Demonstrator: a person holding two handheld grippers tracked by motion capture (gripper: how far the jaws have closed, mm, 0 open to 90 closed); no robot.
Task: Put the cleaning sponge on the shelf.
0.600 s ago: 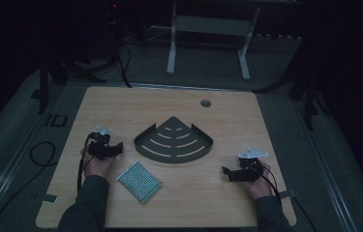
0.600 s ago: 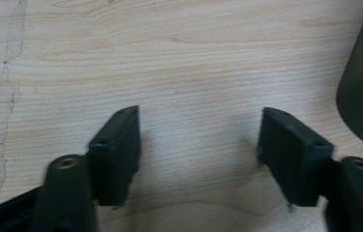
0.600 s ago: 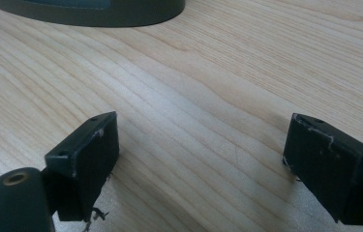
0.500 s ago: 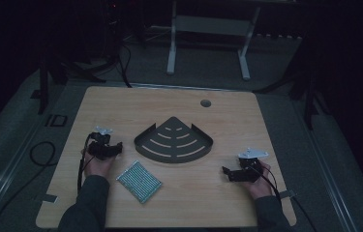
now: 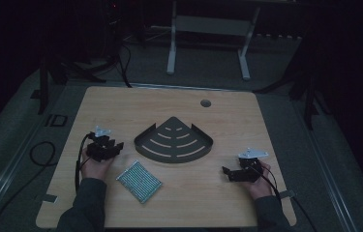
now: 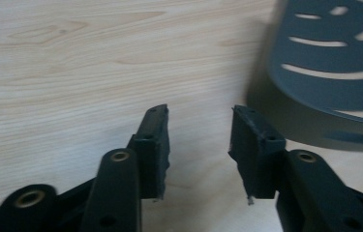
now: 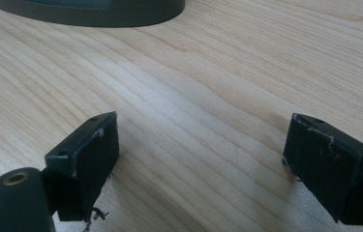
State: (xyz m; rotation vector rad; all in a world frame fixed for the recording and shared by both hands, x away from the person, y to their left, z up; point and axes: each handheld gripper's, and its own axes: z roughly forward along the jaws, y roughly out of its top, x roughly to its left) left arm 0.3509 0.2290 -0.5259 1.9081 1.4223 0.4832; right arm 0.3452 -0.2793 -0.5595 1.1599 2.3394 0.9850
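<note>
The dark tray [image 5: 174, 142] shaped like a fan, with curved slots cut in it, lies flat in the middle of the high view on the wooden table [image 5: 227, 121]. It is the biggest thing there. Below it and a little to the left lies a small dotted mat [image 5: 139, 181], close to the tray but not touching.

Your left gripper [image 5: 102, 147] sits at the left of the frame, near the tray's left edge. Its jaws are partly open with nothing between them. Your right gripper [image 5: 241, 172] sits at the lower right, apart from the tray. Its jaws are spread wide and hold nothing.
</note>
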